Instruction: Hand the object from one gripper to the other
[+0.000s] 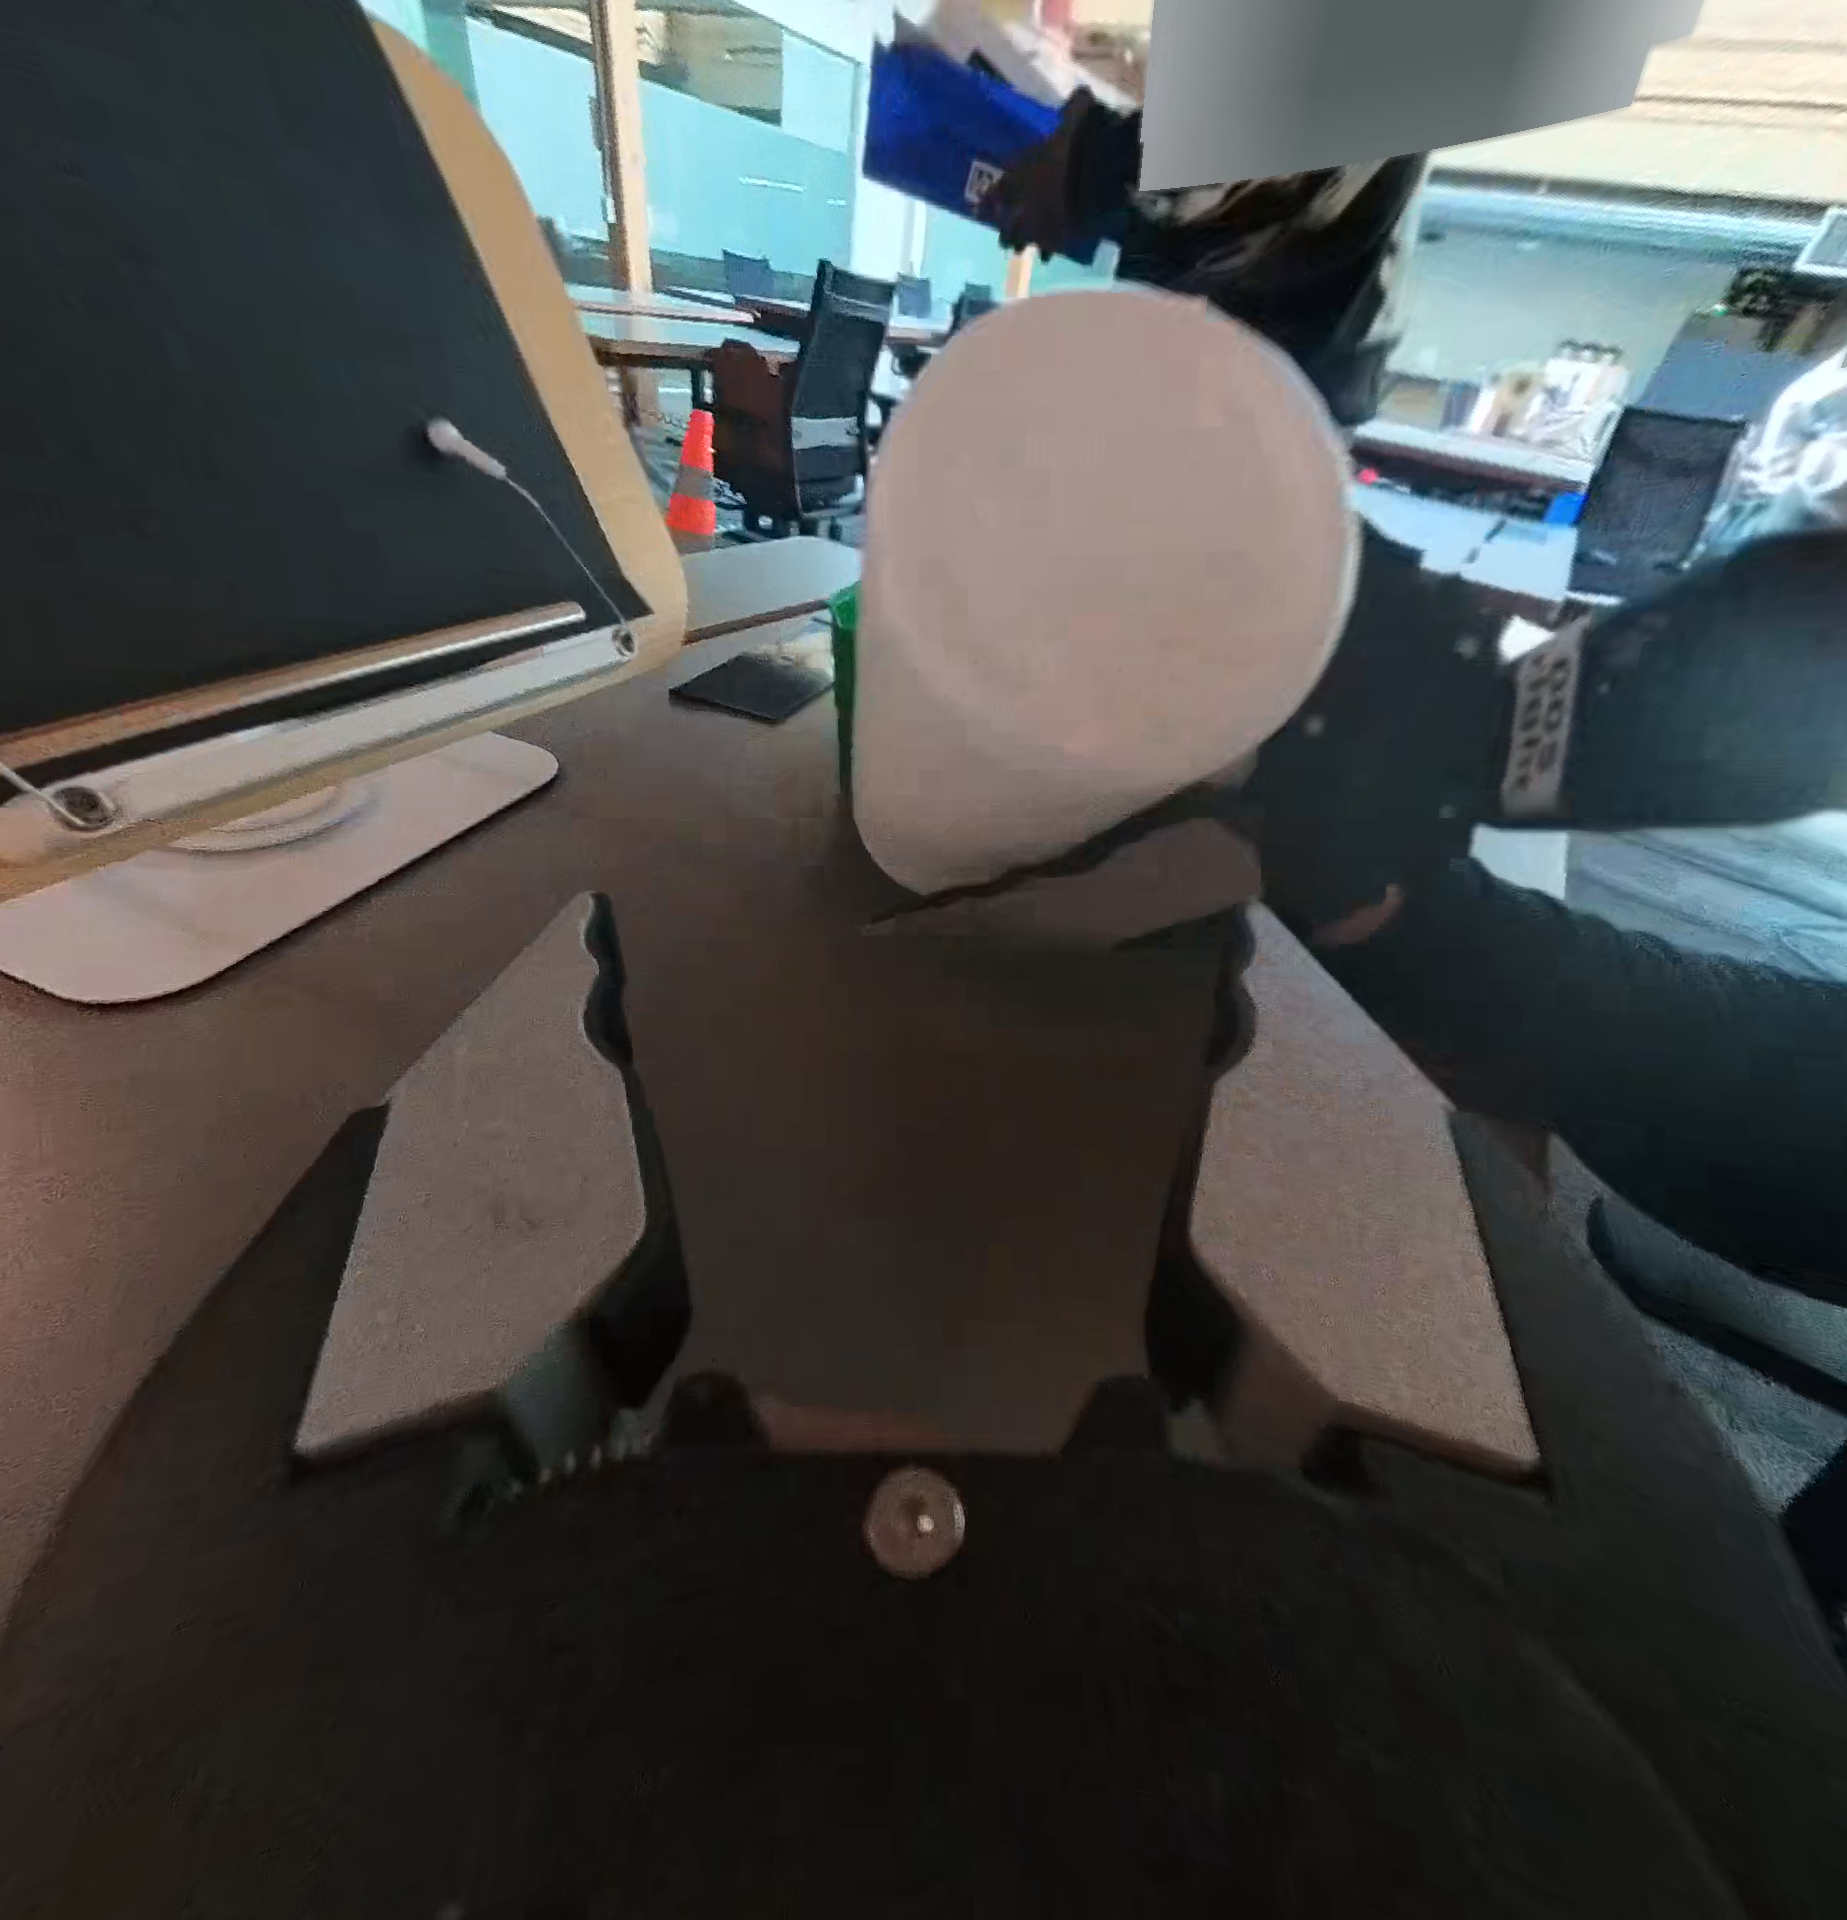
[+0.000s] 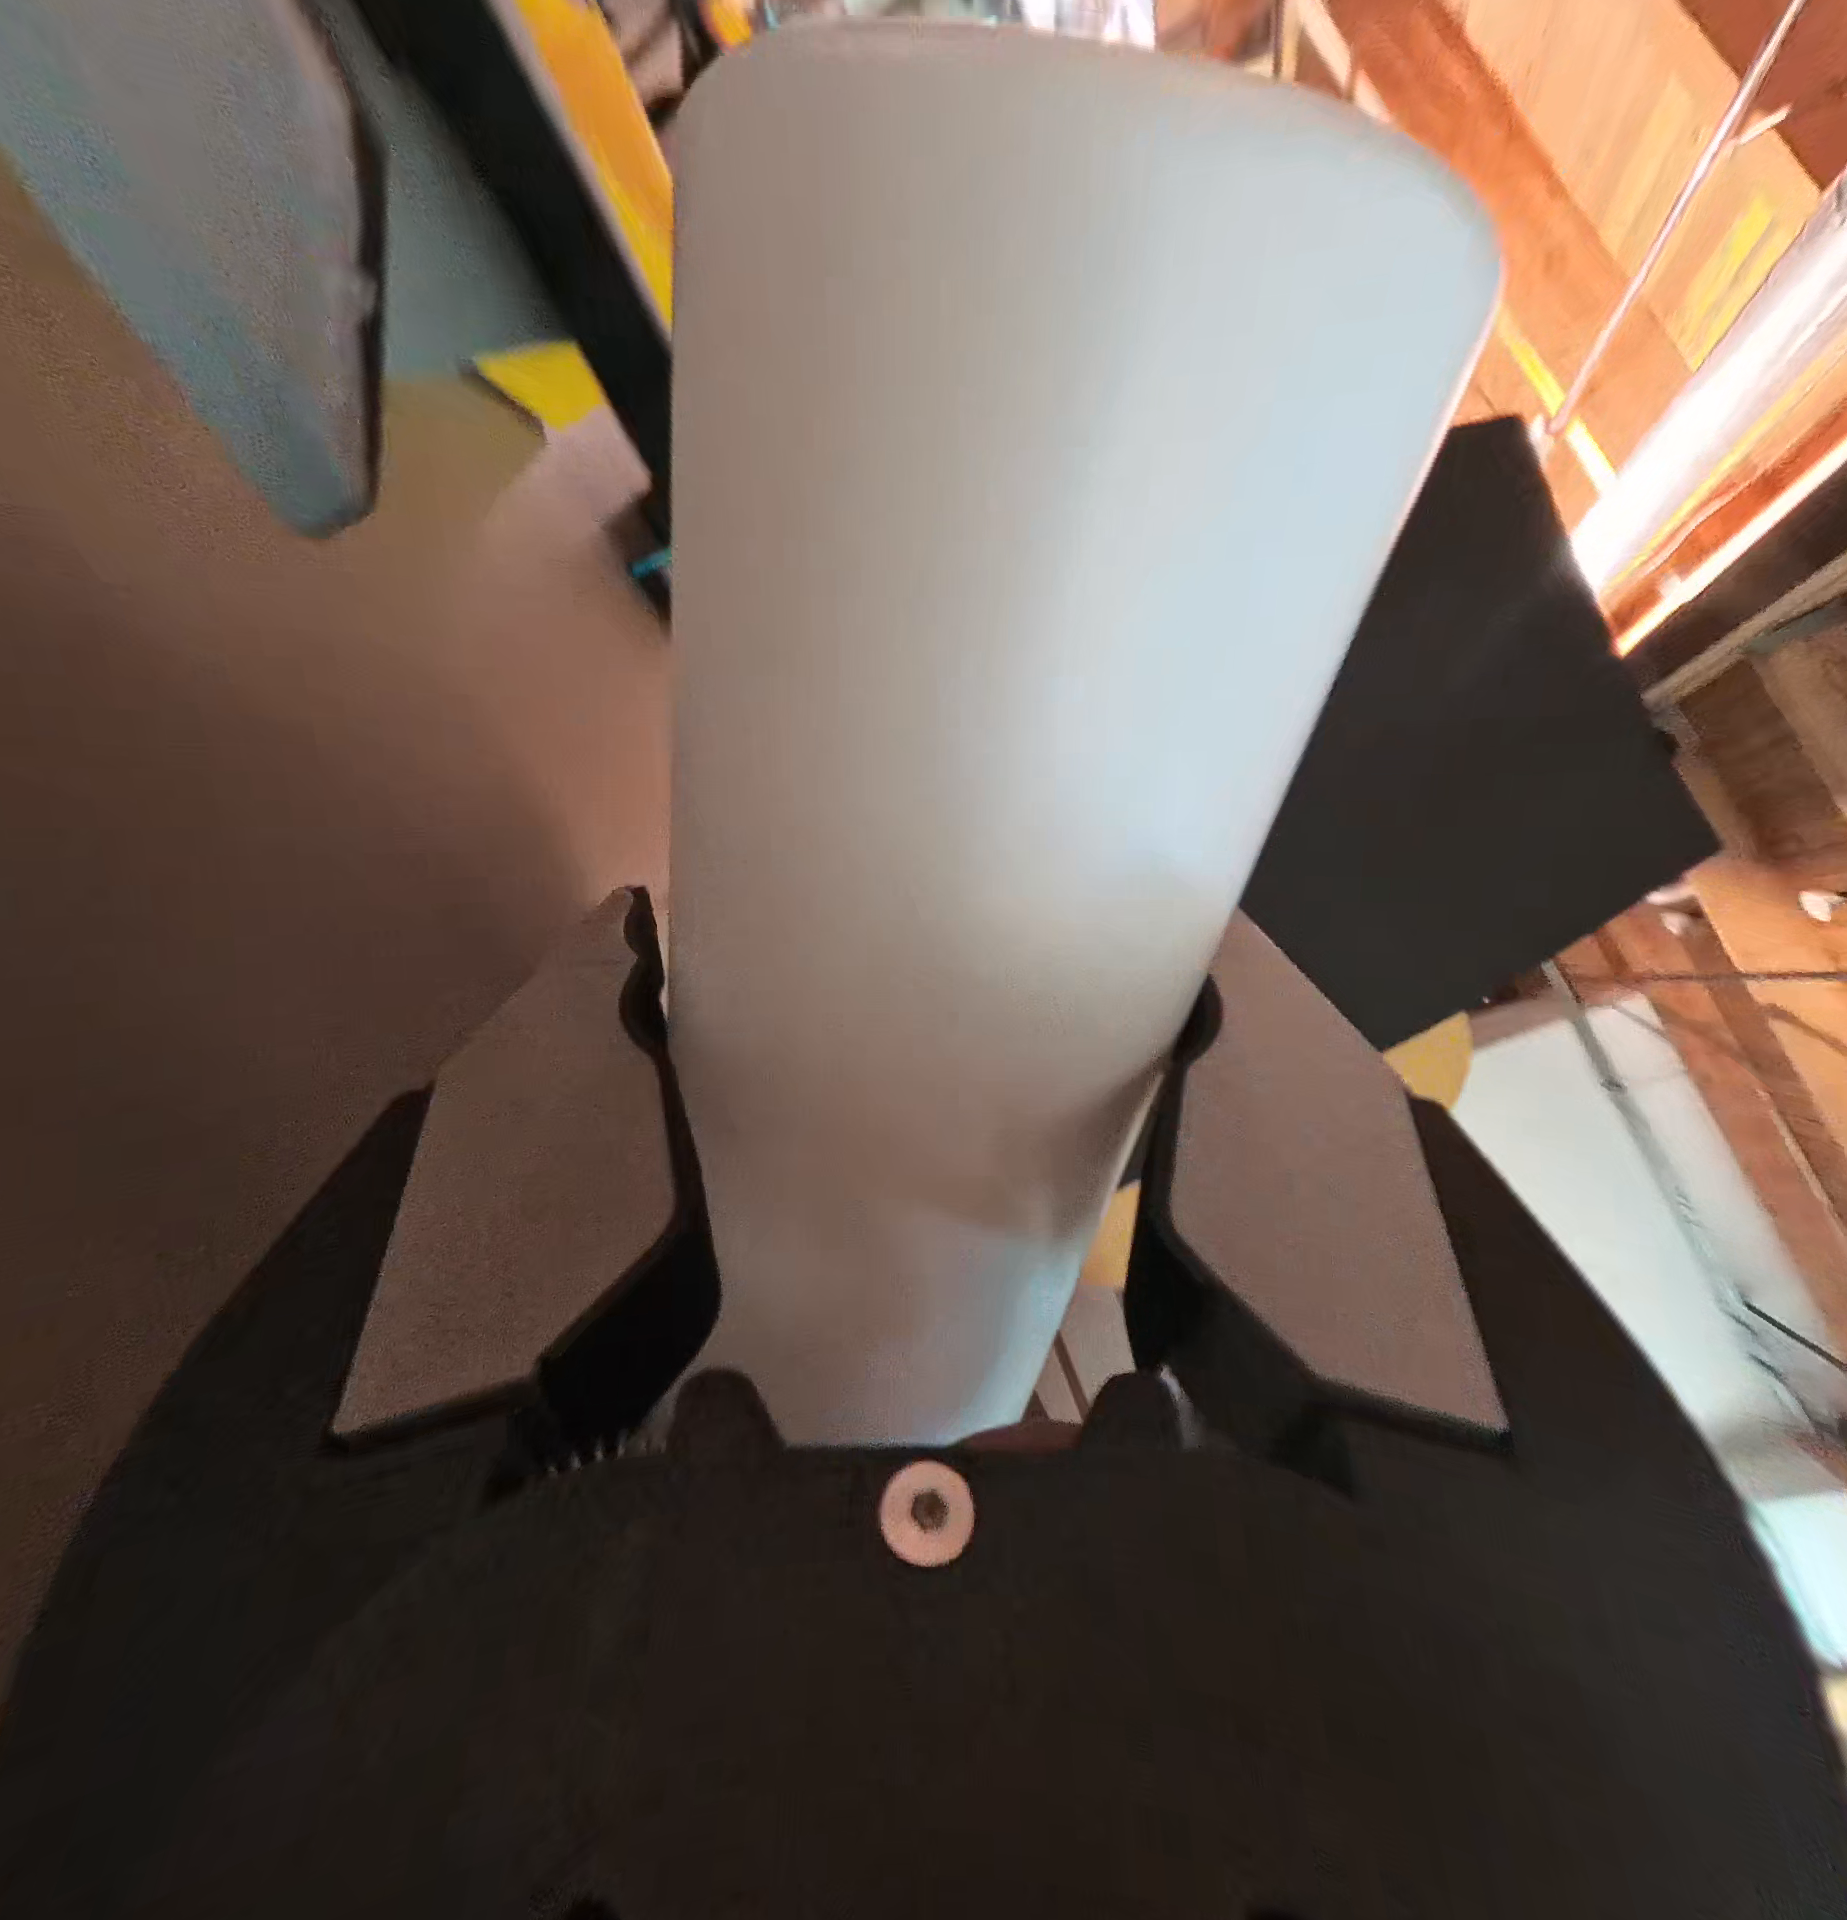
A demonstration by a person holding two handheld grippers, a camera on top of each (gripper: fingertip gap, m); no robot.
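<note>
**White cup held by right gripper, left gripper waiting below**

Object: a plain white, smooth-walled tapering cup [image 2: 1012,644], matte, no markings seen on the visible side. In the right wrist view it fills the centre, narrow end down between the fingers and wide end far from the camera. The wall looks unbroken and undented. In the left wrist view the same cup [image 1: 1095,582] shows a flat, round white end face turned toward the camera; a strip of green [image 1: 844,665] shows at its left edge, too little to tell what it is.

Right gripper [image 2: 929,1049]: black body, grey finger pads [image 2: 545,1195]. Jaws pinch the cup's narrow part, both inner edges touching its wall. From the left wrist view this gripper [image 1: 1345,790] comes in from the right, cup held in the air above the dark brown table [image 1: 690,810].

Left gripper [image 1: 914,987]: jaws spread wide, nothing between them. The cup sits just beyond and above its fingertips, not touching.

Surroundings: a black monitor with silver stand [image 1: 254,436] on the table at left; an orange traffic cone [image 1: 693,483] and black office chairs [image 1: 825,416] farther back. Picture somewhat motion-blurred.
</note>
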